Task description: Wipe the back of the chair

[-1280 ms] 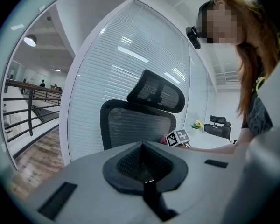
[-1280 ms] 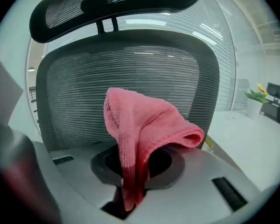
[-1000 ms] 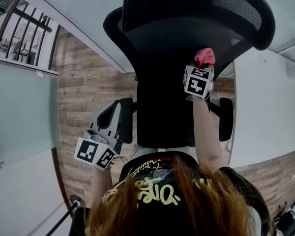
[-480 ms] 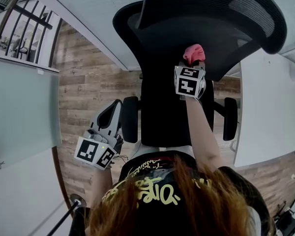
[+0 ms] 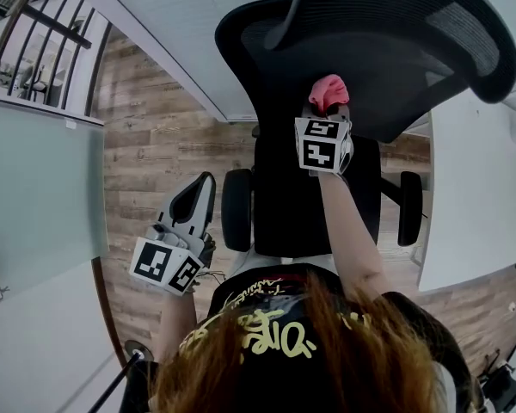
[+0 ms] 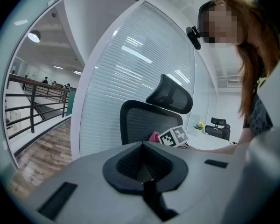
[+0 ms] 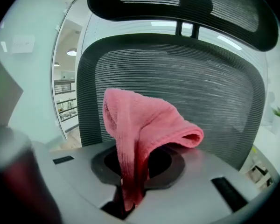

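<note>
Straight ahead of the right gripper [image 5: 328, 114] stands the chair back [image 7: 196, 87], black mesh w/ a headrest [image 7: 186, 3] above it. Just in front of that mesh, approx. mid-height and left of centre in the right gripper view, is the pink cloth [image 7: 140, 120], folded over and bulging forward; can't tell whether it presses on the mesh or stops just short. The right gripper's fingers are clenched on the cloth's lower end, arm reaching out toward the chair. The left gripper [image 5: 201, 188] hangs low near an armrest [image 5: 236, 209], fingers closed on nothing, no part in the work. Farther out: wood floor [image 5: 155, 144], white bench [image 5: 477, 188] on the right, glass wall [image 6: 126, 73] beyond the chair. Progress: prob. mid-job at best. The mesh shows no streaks, so what's done can't be read; judging by cloth position, the lower part, edges & far side look left to cover.
</note>
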